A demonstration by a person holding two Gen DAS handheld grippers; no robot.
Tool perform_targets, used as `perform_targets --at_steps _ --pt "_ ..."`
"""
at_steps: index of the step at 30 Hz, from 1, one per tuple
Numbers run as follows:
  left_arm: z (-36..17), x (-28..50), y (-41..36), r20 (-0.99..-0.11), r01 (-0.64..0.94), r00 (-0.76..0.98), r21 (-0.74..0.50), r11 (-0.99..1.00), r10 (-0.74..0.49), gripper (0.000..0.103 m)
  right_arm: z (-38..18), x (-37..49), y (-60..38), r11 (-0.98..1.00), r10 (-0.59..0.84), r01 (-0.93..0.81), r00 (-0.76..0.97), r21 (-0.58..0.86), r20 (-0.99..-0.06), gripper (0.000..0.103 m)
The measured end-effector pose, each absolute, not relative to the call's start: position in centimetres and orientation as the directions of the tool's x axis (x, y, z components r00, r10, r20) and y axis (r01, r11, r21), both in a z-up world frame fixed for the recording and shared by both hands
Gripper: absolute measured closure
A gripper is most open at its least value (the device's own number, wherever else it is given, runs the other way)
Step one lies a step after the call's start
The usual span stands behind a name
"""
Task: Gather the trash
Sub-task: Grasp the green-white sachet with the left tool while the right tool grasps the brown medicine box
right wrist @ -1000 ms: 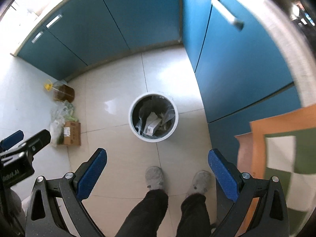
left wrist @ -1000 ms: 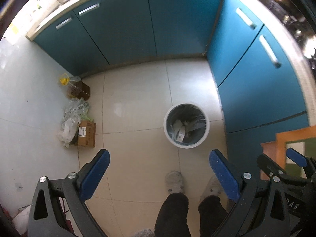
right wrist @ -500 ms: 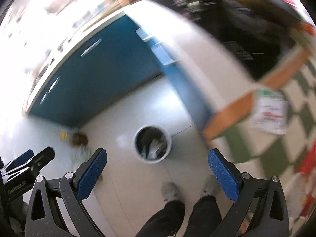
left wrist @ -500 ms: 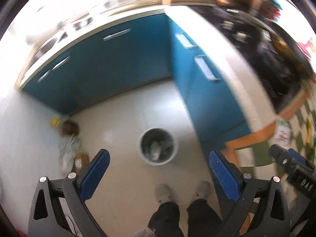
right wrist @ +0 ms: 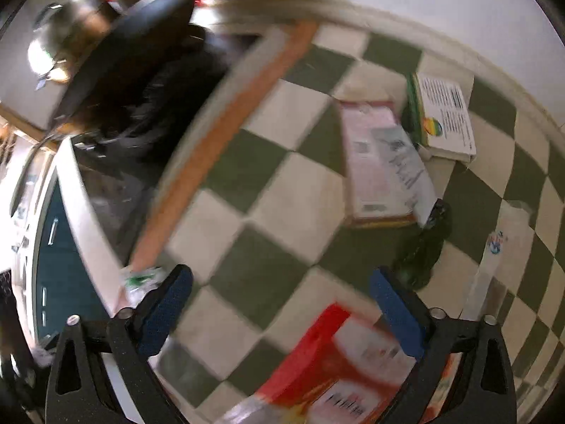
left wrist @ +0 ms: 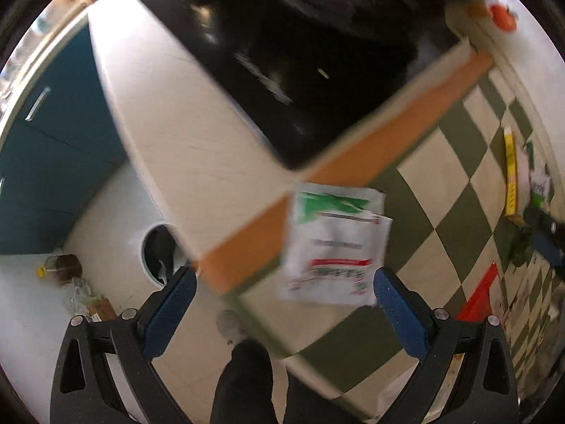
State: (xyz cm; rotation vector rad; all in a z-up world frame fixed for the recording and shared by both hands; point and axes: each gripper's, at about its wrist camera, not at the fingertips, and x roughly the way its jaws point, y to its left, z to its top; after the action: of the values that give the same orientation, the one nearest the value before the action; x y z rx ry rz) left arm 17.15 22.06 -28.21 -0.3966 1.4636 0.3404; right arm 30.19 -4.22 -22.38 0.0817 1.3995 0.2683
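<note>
My left gripper (left wrist: 280,291) is open and empty above the corner of a table with a green-and-cream checked cloth (left wrist: 441,190). A white wrapper with green and red print (left wrist: 335,247) lies on that corner, just ahead of the jaws. The white trash bin (left wrist: 155,252) stands on the floor below left, partly hidden by the table. My right gripper (right wrist: 280,293) is open and empty over the checked cloth (right wrist: 268,205). A red-and-white packet (right wrist: 339,364) lies under it, with a pink-and-white package (right wrist: 381,162), a dark green crumpled bag (right wrist: 420,251) and a white box (right wrist: 445,116) farther off.
Teal cabinets (left wrist: 42,162) line the left. A black stove top (left wrist: 300,56) sits in the cream counter (left wrist: 183,134) beside the table. A bottle and a cardboard box (left wrist: 81,282) stand by the wall. My legs (left wrist: 247,381) are below. A yellow packet (left wrist: 510,173) lies at the right.
Both grippers have swung up and to the right, from the floor and bin to the checked table. Both stay open and empty.
</note>
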Motion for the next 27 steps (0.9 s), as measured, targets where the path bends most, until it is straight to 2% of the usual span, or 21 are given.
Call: perform_targets --at_steps 1,5,7,8,9,10,11,12,13,15,16,17,18,19,23,25,27 --pt "-28.9 17.6 21.6 -0.998 -0.448 0.065 -0.048 0.893 -0.021 0.003 -23.1 31.3 -5.0 0.972 0.218 -0.125 0.138 0.201 -0.966 0.003" --pt "-30.7 18.3 20.5 -0.999 -0.446 0.027 -0.029 0.895 -0.019 0.025 -24.1 33.8 -6.9 0.987 0.145 -0.095 0.169 0.13 -0.975 0.002" --pt "-30.6 18.5 20.3 -0.999 -0.443 0.037 -0.008 0.896 0.009 0.029 -24.1 34.9 -7.7 0.99 0.125 -0.094 0.177 0.109 -0.976 0.002" --pt "-30.4 18.5 20.3 -0.999 -0.444 0.046 -0.004 0.896 0.018 0.034 -24.3 35.4 -8.0 0.99 0.117 -0.092 0.174 0.102 -0.978 0.002" --pt "-30.2 18.5 20.3 -0.998 -0.446 0.055 -0.003 0.895 0.024 0.046 -24.6 36.0 -8.2 0.992 0.101 -0.095 0.174 0.085 -0.98 0.002" --pt "-30.0 18.6 20.2 -0.997 -0.447 0.062 0.006 0.895 0.037 0.052 -24.7 36.3 -8.3 0.993 0.084 -0.099 0.179 0.067 -0.98 0.002" --pt "-29.8 18.7 20.3 -0.997 -0.447 0.066 0.014 0.894 0.048 0.069 -24.8 36.7 -8.5 0.994 0.064 -0.098 0.187 0.047 -0.98 0.003" --pt "-29.6 18.7 20.5 -0.996 -0.448 0.069 0.018 0.894 0.055 0.082 -24.9 37.2 -8.8 0.995 0.053 -0.097 0.189 0.035 -0.981 0.003" --pt "-29.5 18.8 20.6 -0.996 -0.446 0.067 0.028 0.895 0.064 0.083 -25.2 37.5 -9.0 0.995 0.051 -0.097 0.184 0.033 -0.982 0.003" --pt "-29.5 18.8 20.7 -0.996 -0.447 0.068 0.023 0.894 0.06 0.086 -25.6 37.9 -9.2 0.994 0.049 -0.1 0.183 0.031 -0.982 0.01" --pt "-29.3 18.9 20.7 -0.995 -0.447 0.075 0.027 0.894 0.068 0.087 -25.6 37.9 -9.0 0.994 0.046 -0.107 0.184 0.026 -0.982 0.02" --pt "-28.9 19.2 20.7 -0.994 -0.447 0.08 0.035 0.894 0.078 0.103 -25.4 37.8 -8.6 0.994 0.024 -0.112 0.202 0.001 -0.979 0.03" --pt "-28.7 18.9 20.6 -0.993 -0.446 0.088 0.034 0.894 0.081 0.103 -25.1 37.7 -8.6 0.993 0.029 -0.119 0.218 0.003 -0.976 0.04" --pt "-28.3 19.0 20.7 -0.992 -0.448 0.097 0.032 0.893 0.084 0.103 -24.5 37.4 -8.7 0.992 0.054 -0.122 0.224 0.027 -0.973 0.042" --pt "-26.4 18.6 21.5 -0.985 -0.44 0.146 0.018 0.898 0.091 0.103 -21.6 35.7 -8.8 0.974 0.209 -0.138 0.242 0.18 -0.947 0.042" --pt "-25.6 18.1 21.8 -0.983 -0.443 0.169 -0.007 0.896 0.075 0.103 -20.3 34.5 -8.2 0.932 0.349 -0.175 0.2 0.317 -0.916 0.042" --pt "-24.7 17.8 22.4 -0.981 -0.446 0.183 -0.019 0.895 0.071 0.103 -19.7 33.8 -7.4 0.896 0.422 -0.22 0.151 0.386 -0.894 0.042"
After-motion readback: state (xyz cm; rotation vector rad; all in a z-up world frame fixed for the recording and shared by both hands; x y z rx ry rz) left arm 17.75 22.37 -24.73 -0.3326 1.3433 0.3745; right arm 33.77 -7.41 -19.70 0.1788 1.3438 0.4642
